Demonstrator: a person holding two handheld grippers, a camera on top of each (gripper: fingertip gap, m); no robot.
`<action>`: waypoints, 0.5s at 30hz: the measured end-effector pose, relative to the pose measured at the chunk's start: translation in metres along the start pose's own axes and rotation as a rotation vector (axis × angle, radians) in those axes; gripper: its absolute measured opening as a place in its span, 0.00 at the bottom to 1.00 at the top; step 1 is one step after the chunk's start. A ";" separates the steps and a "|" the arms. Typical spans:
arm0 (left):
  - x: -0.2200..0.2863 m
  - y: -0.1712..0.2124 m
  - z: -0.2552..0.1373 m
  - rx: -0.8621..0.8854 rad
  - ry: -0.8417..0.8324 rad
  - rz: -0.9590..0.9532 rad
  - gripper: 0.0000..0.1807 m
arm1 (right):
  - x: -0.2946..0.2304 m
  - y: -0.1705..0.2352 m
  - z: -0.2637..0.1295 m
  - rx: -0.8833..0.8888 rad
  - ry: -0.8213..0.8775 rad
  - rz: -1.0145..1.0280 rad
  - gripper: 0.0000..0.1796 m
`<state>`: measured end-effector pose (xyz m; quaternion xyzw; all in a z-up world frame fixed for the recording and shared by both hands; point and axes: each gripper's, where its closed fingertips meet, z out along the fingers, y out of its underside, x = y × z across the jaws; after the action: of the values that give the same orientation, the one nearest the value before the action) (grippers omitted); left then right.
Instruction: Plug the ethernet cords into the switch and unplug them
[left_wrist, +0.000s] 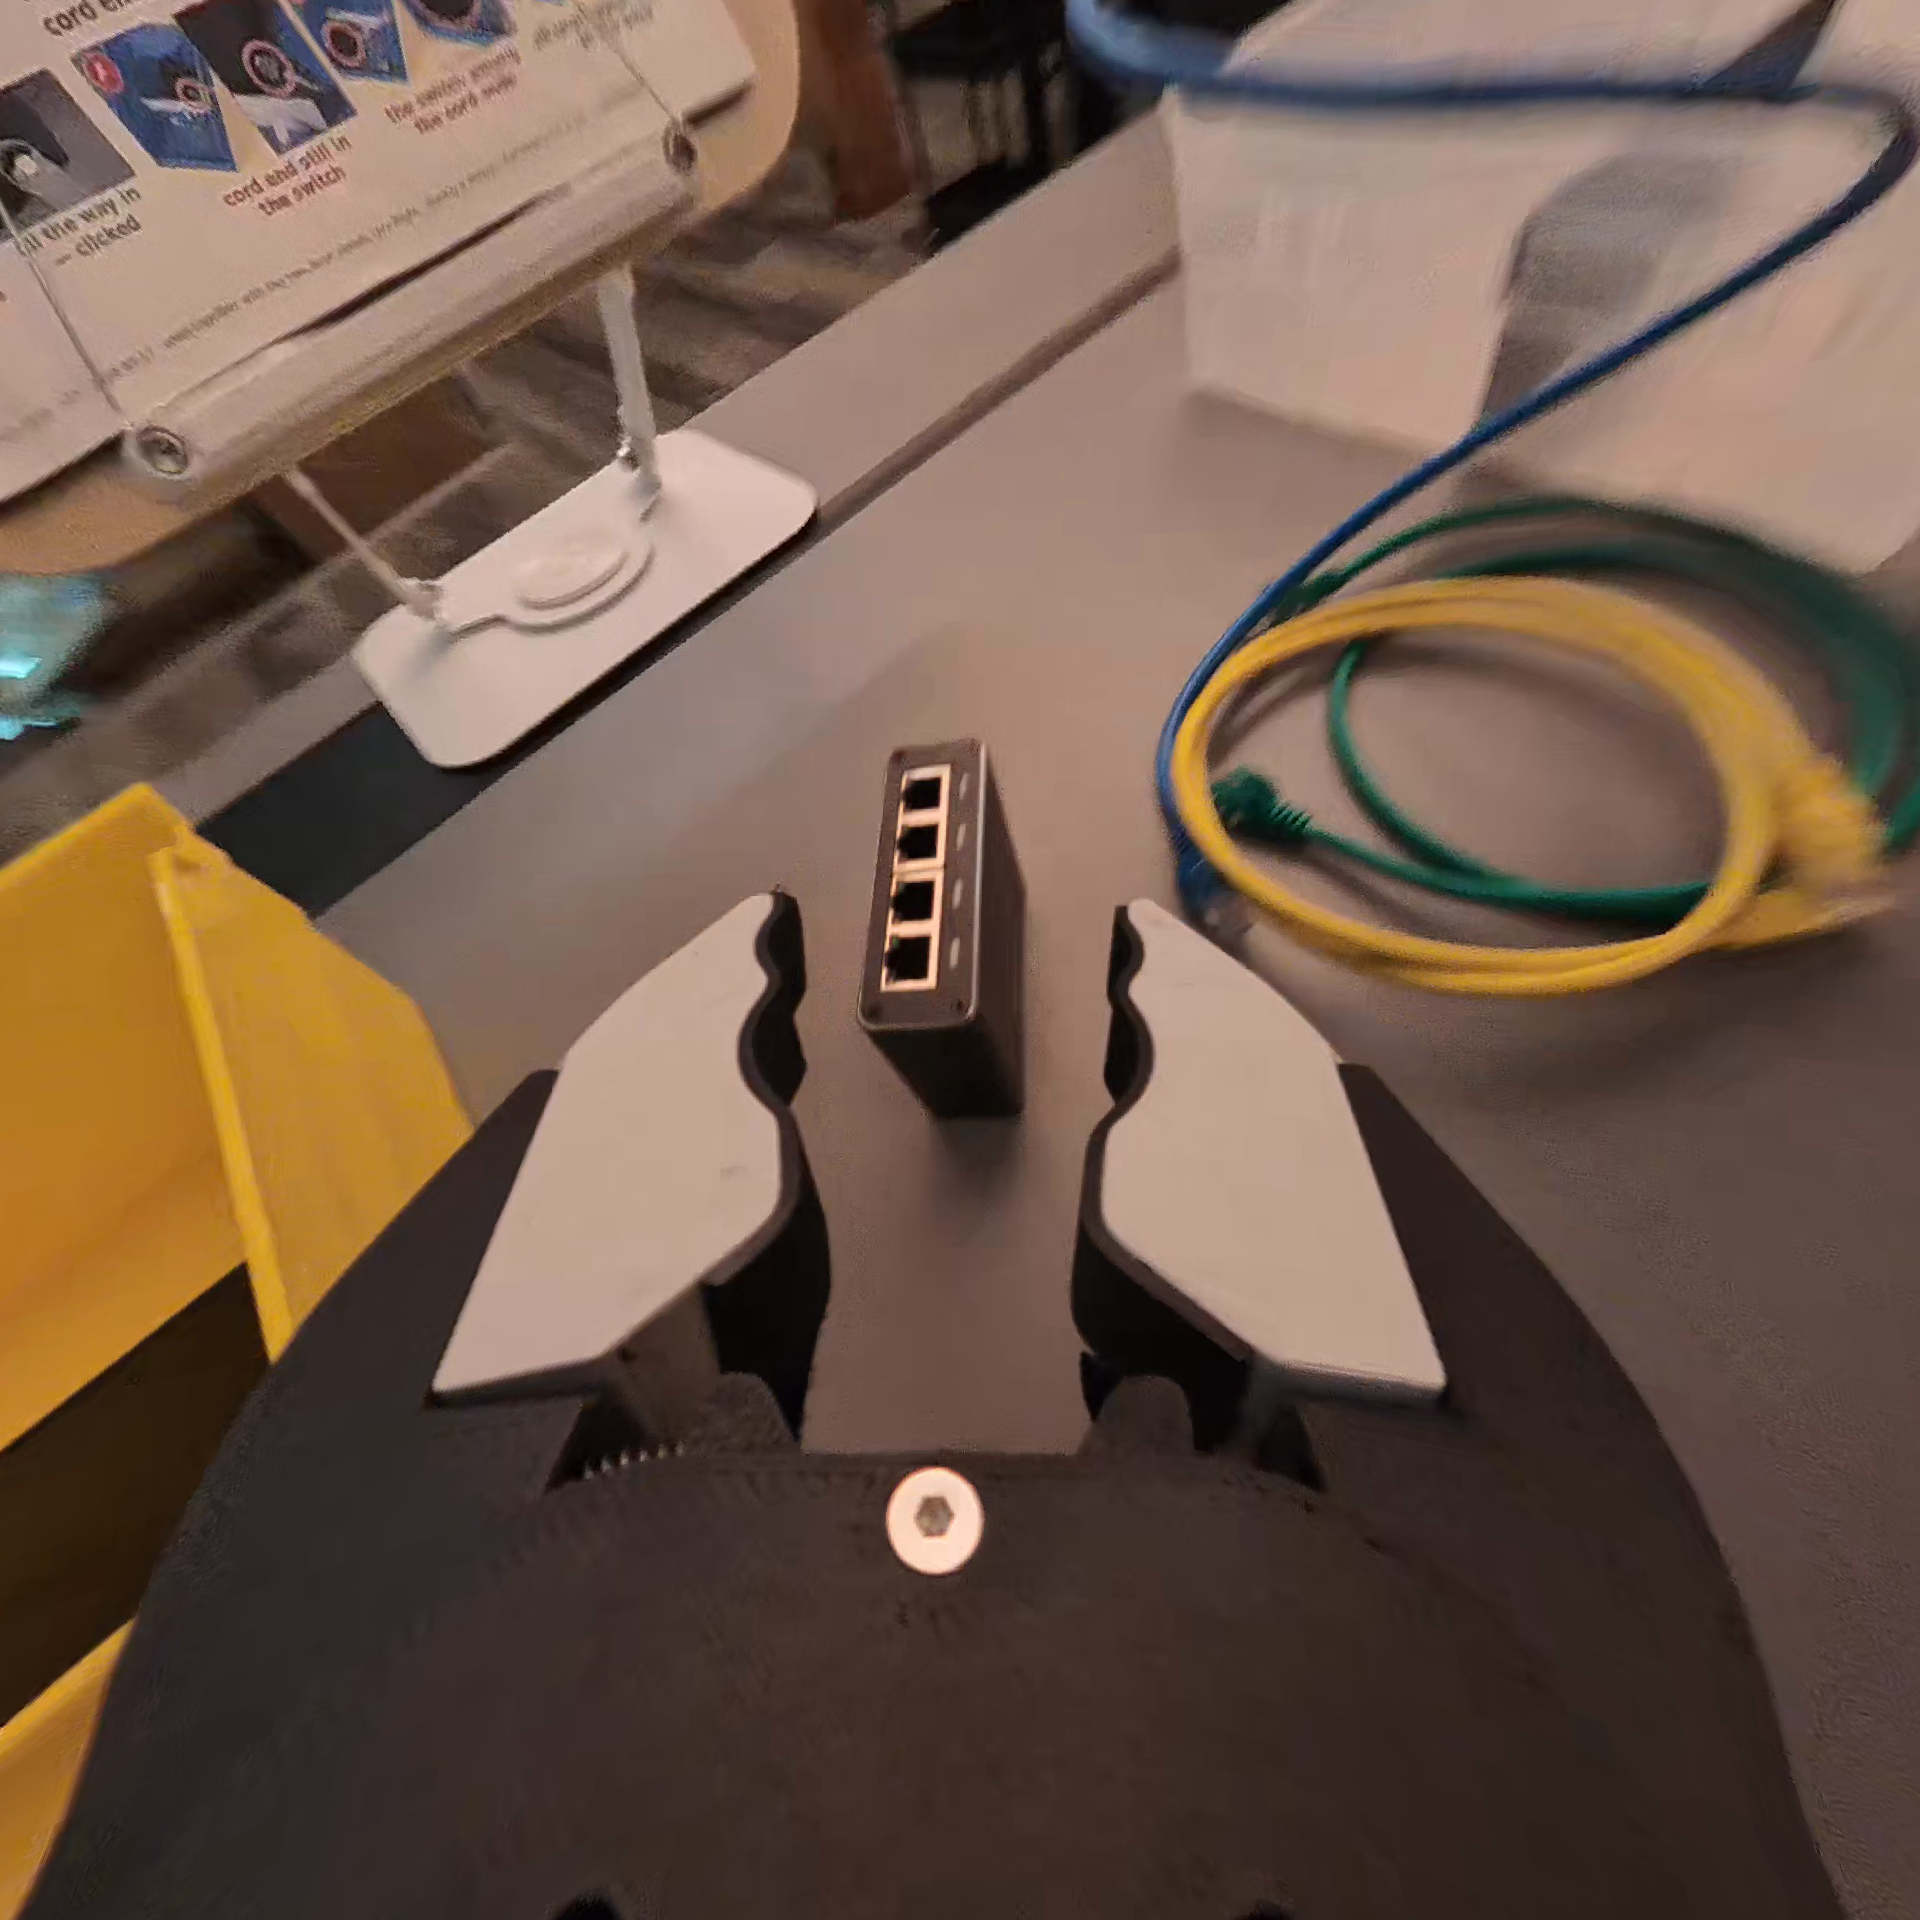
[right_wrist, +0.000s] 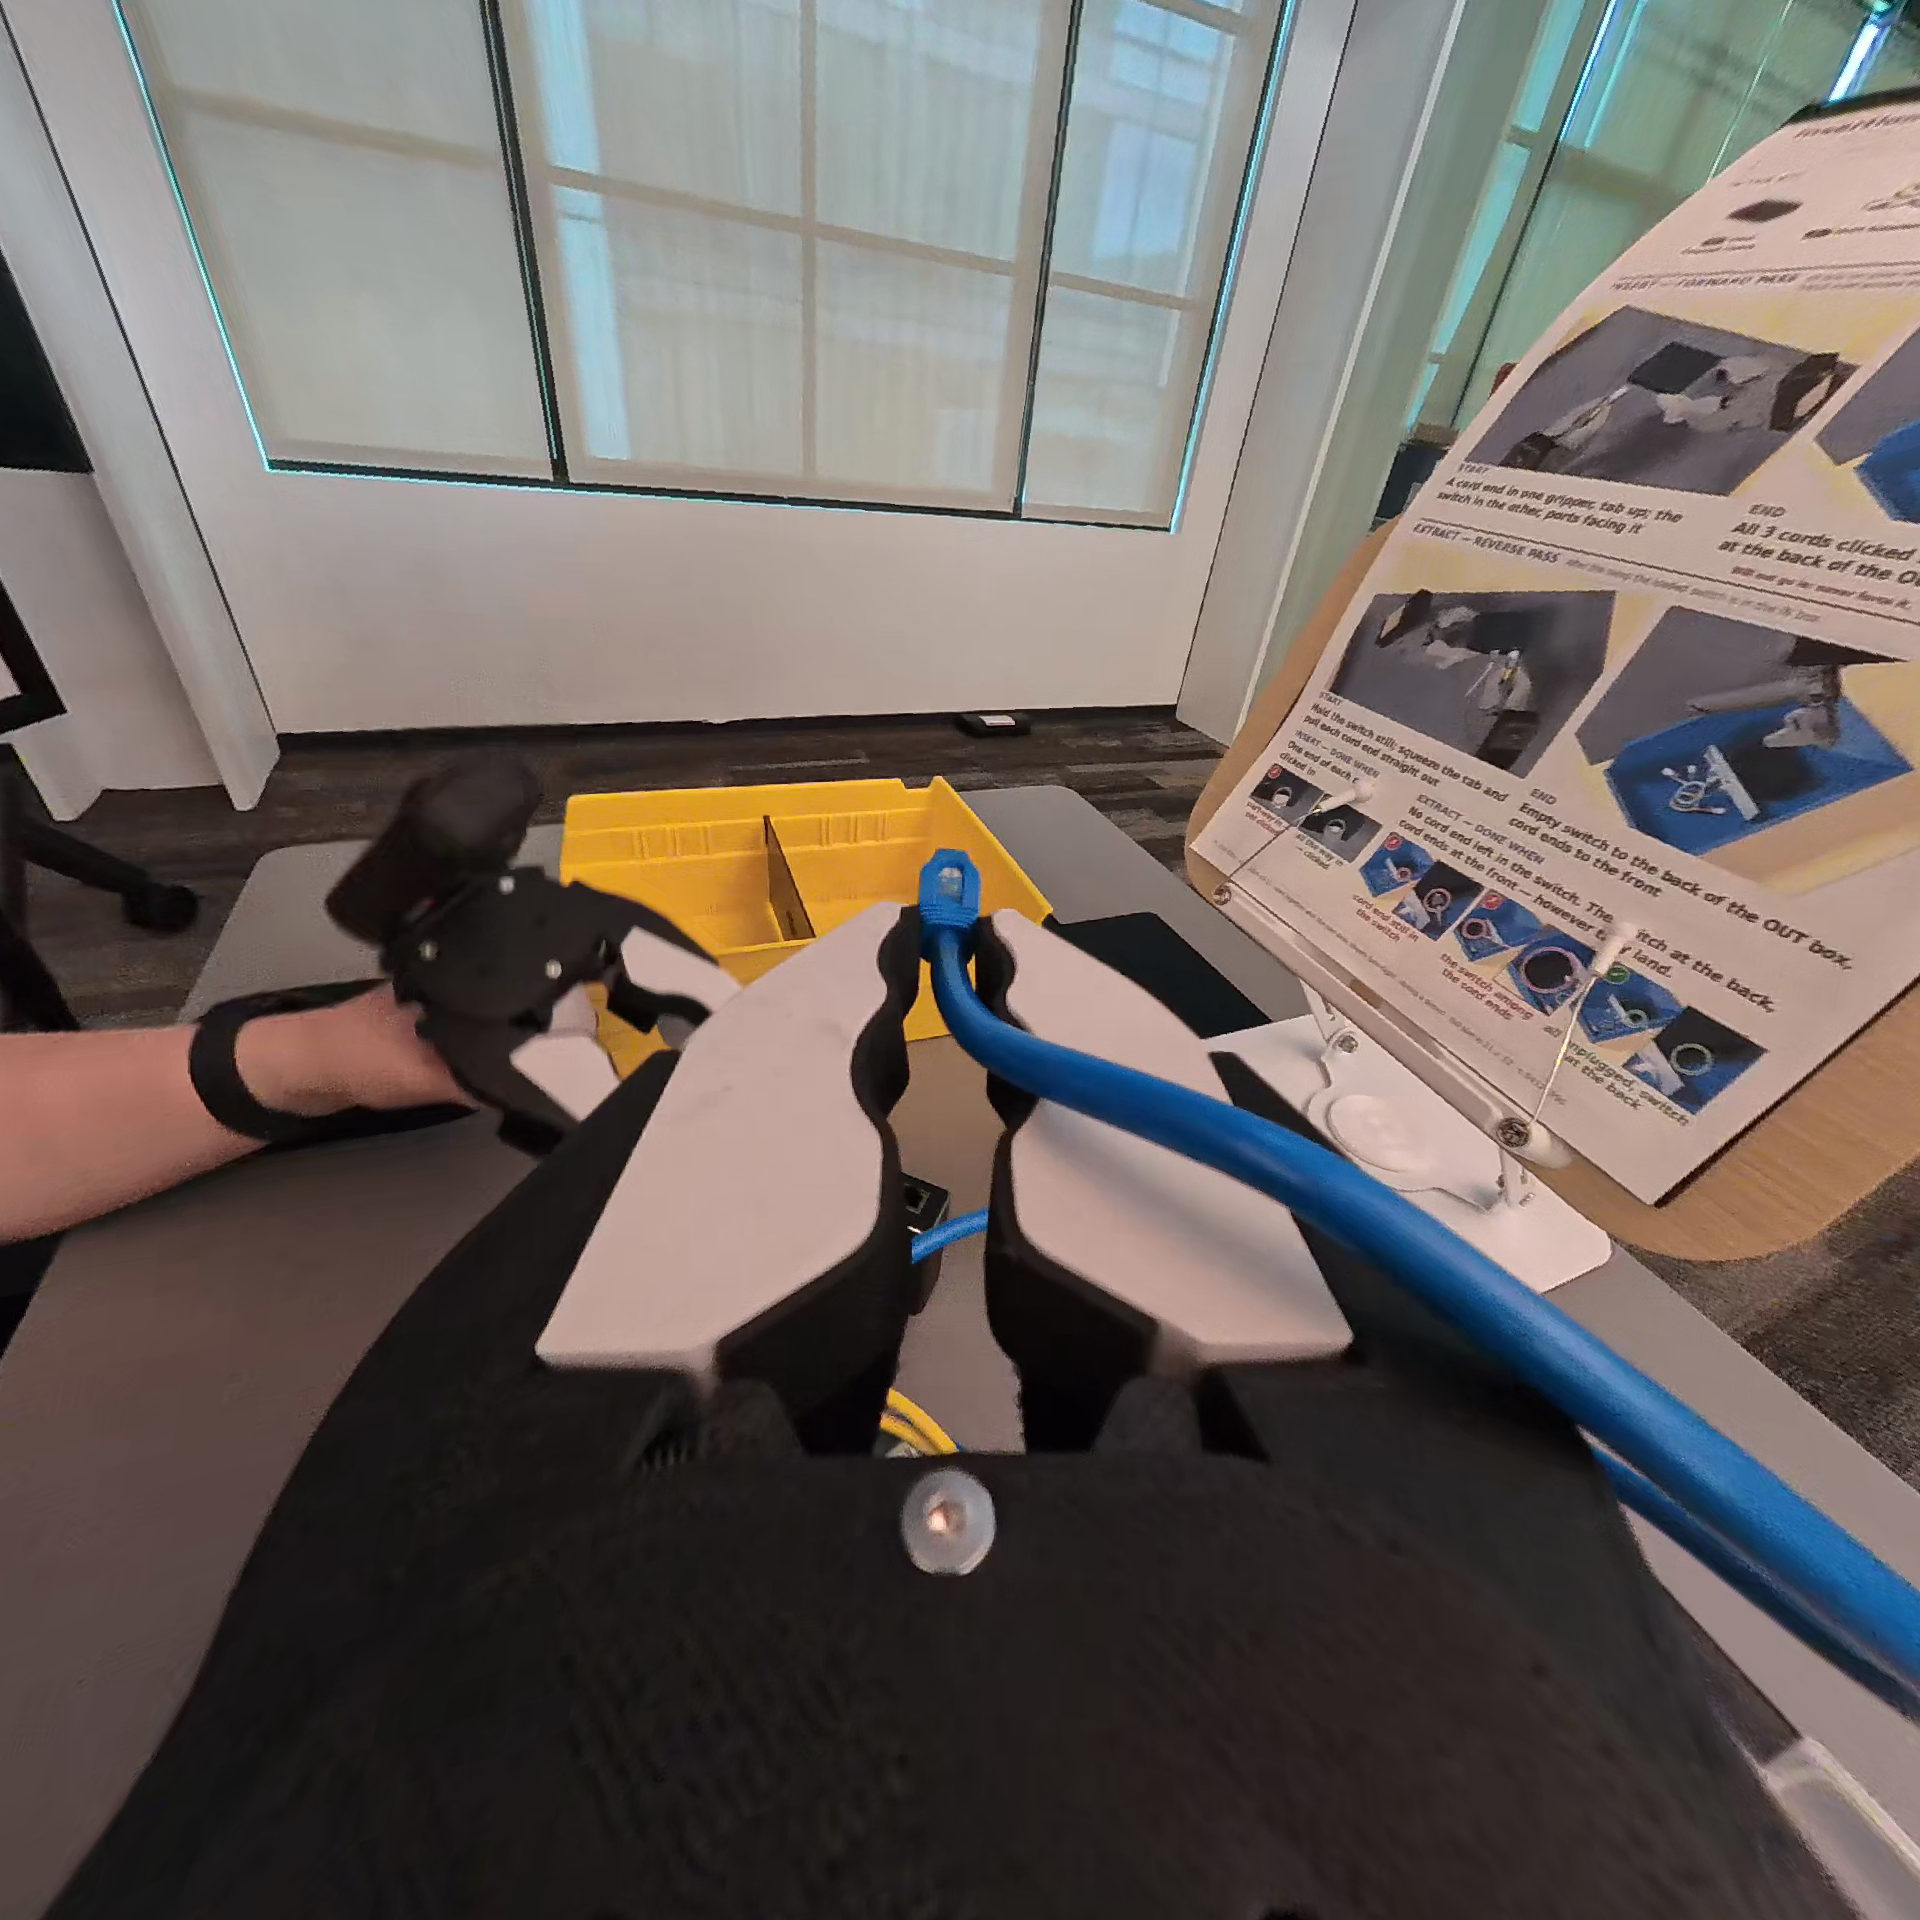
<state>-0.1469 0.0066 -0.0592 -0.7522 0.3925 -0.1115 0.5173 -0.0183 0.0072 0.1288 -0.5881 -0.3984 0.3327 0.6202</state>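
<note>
A small black switch (left_wrist: 940, 935) with a row of ports facing the camera lies on the grey table (left_wrist: 1403, 1299). My left gripper (left_wrist: 951, 920) is open, its fingers on either side of the switch and apart from it. Blue (left_wrist: 1455, 468), green (left_wrist: 1455, 878) and yellow (left_wrist: 1455, 971) cords lie coiled to the right. A green plug (left_wrist: 1257, 816) and a blue plug (left_wrist: 1205, 899) lie loose on the table. My right gripper (right_wrist: 948, 940) is shut on the blue cord (right_wrist: 1299, 1174), with its plug (right_wrist: 945, 883) sticking up past the fingertips. The switch (right_wrist: 925, 1205) shows below it.
A yellow divided bin (left_wrist: 156, 1039) (right_wrist: 727, 862) stands left of the switch. An instruction sheet (right_wrist: 1610, 727) sits on a white stand (left_wrist: 582, 603) behind it. A white box (left_wrist: 1351, 260) is at the back right. A hand holds the left gripper (right_wrist: 499, 956). About 25 cm separates my left fingertips from my right. The right gripper is farther from the small black switch (left_wrist: 940, 935), some 25 cm, than the left, some 4 cm.
</note>
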 end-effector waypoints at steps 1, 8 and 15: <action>0.001 0.008 0.006 -0.035 -0.054 0.060 0.31 | 0.001 -0.002 -0.002 0.005 0.001 -0.001 0.05; -0.001 0.045 0.040 -0.139 -0.107 -0.056 0.33 | 0.004 -0.005 -0.010 -0.001 0.017 -0.005 0.06; 0.001 0.064 0.063 -0.224 0.018 -0.216 0.31 | 0.006 0.000 -0.009 -0.024 0.007 0.015 0.06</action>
<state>-0.1408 0.0389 -0.1429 -0.8421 0.3237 -0.1289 0.4117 -0.0074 0.0083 0.1298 -0.5996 -0.3956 0.3307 0.6120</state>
